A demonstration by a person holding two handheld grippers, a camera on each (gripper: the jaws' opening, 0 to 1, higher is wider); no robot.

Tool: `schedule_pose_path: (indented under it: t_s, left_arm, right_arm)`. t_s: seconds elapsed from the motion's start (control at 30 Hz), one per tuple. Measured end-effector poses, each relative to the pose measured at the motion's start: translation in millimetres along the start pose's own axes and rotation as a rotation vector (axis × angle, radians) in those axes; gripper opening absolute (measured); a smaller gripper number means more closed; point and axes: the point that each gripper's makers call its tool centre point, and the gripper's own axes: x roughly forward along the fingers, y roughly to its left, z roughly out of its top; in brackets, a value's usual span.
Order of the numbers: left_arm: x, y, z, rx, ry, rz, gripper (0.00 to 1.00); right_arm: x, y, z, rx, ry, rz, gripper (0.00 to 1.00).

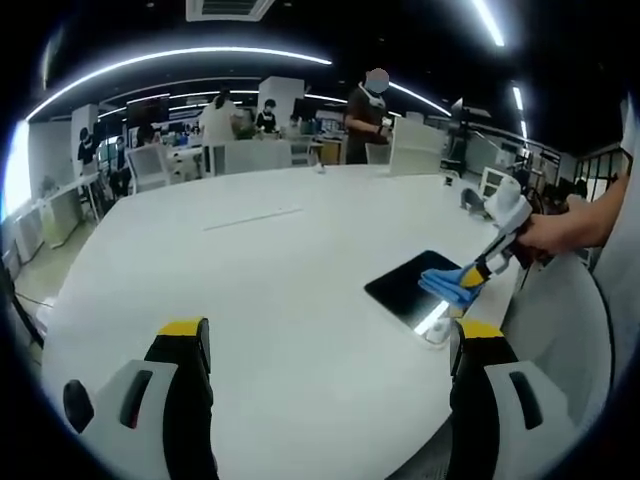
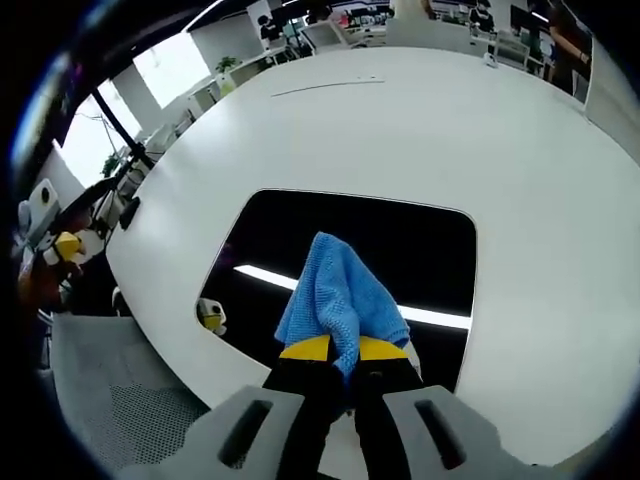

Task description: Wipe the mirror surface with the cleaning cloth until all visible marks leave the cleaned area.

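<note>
Right gripper [image 2: 345,358] jaws clenched on the blue cleaning cloth [image 2: 338,295]; cloth bunches up past the yellow jaw tips and is pressed down onto the mirror [image 2: 300,225]. Mirror is a dark rounded-corner rectangle lying flat on the white bench [image 2: 520,150], close to the bench's near curved edge. It reflects a bright ceiling light strip on both sides of the cloth, plus a small yellow-and-white reflection near its lower left corner. In the left gripper view the same mirror [image 1: 408,283] sits at the right side of the bench [image 1: 250,300], with the cloth [image 1: 447,282] on its far right part and my right gripper [image 1: 487,268] angling down onto it from my hand [image 1: 545,236]. Left gripper [image 1: 330,345] jaws released, wide apart, nothing between them, held over bare bench well apart from the mirror. A mesh chair [image 2: 110,400] sits just off the bench edge below the mirror. People [image 1: 366,112] and desks in the background beyond the bench's far side.
</note>
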Motion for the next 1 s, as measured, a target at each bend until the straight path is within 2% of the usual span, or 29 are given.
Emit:
schedule_pose_path:
  t_s: [0.4,0.6,1.0]
  left_arm:
    - [0.0,1.1,-2.4,-0.002,0.0,0.001,0.99]
    - [-0.3,7.0,-5.1,-0.004,-0.001,0.004,0.99]
    - [0.9,5.6,-5.6,-0.003,0.0,-0.001,0.99]
  right_arm:
    - [-3.7,-9.1,-3.0,0.004,0.004,-0.003,0.02]
    - [-8.4,-19.4,-6.1,0.022,0.003,-0.01,0.02]
    - [-15.5,-43.0,-9.1,0.052,-0.001,-0.044,0.02]
